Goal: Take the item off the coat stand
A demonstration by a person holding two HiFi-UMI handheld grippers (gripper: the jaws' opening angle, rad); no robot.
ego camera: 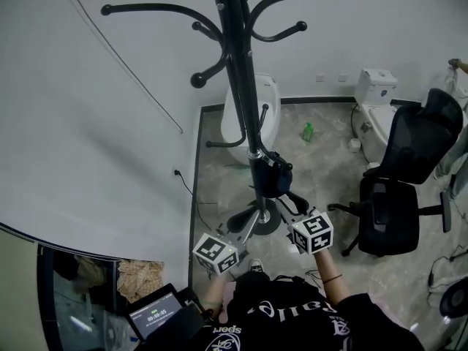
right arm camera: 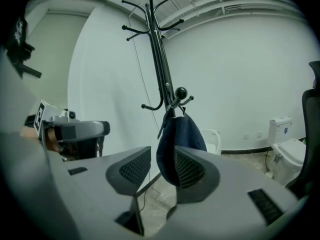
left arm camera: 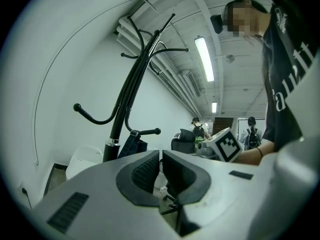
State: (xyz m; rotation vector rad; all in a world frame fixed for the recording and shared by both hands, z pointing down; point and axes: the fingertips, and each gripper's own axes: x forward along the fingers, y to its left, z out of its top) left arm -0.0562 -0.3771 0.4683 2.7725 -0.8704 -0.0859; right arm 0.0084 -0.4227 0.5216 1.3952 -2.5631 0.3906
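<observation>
Closest in, the right gripper [right arm camera: 163,152] had its jaws spread. The dark blue bag [right arm camera: 178,133] showed in the gap just beyond the pads, and whether it touched them was unclear. At its nine o'clock the left gripper [left arm camera: 160,156] held its jaws pressed almost together on nothing. That bag hung from a low hook on the coat stand [ego camera: 238,86], at twelve o'clock from the right gripper, its strap hard to make out. Both grippers hid part of the stand's base, and the frame cut off its top. The wall [ego camera: 88,123] closed in at nine o'clock and an office chair [ego camera: 398,189] crowded three o'clock, with open floor [ego camera: 322,159] between. Farther off, at one o'clock, stood a toilet [ego camera: 376,104].
</observation>
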